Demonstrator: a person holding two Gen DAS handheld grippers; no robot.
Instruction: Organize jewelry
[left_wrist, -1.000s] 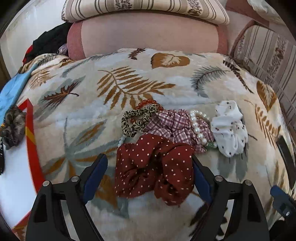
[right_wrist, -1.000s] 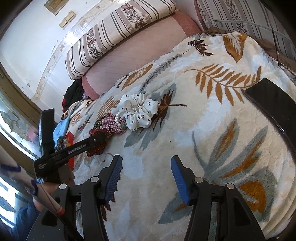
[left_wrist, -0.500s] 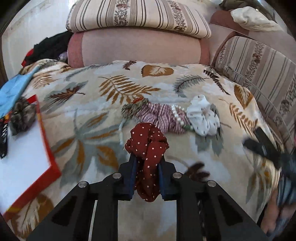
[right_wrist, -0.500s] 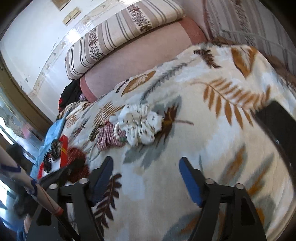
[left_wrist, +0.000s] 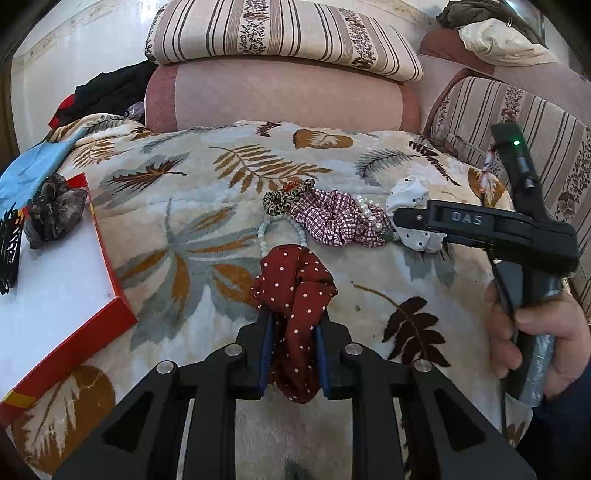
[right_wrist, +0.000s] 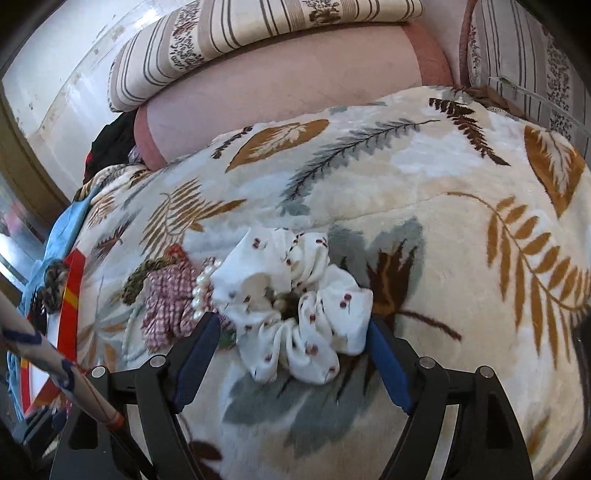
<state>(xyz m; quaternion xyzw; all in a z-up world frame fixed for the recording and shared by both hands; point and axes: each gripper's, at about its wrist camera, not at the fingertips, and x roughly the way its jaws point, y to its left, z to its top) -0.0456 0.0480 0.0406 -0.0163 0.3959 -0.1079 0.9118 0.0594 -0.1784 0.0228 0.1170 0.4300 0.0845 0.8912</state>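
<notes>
My left gripper (left_wrist: 293, 354) is shut on a dark red polka-dot scrunchie (left_wrist: 295, 291) and holds it above the leaf-patterned blanket (left_wrist: 207, 229). My right gripper (right_wrist: 291, 354) is open, its jaws on either side of a white spotted scrunchie (right_wrist: 295, 314) lying on the blanket; it also shows in the left wrist view (left_wrist: 413, 218). A checked pink scrunchie (left_wrist: 332, 221), a pearl bracelet (left_wrist: 367, 214), a leopard-print scrunchie (left_wrist: 280, 201) and a pale bead bracelet (left_wrist: 264, 236) lie beside it.
A red-edged white box (left_wrist: 110, 288) sits at the left, holding a dark scrunchie (left_wrist: 53, 210) and a black hair clip (left_wrist: 9, 251). Striped cushions (left_wrist: 280, 37) and a pink bolster (left_wrist: 277, 99) stand behind. A blue cloth (left_wrist: 33, 166) lies far left.
My left gripper closed on the red polka-dot scrunchie and lifted it back from the pile. My right gripper moved forward to straddle the white scrunchie.
</notes>
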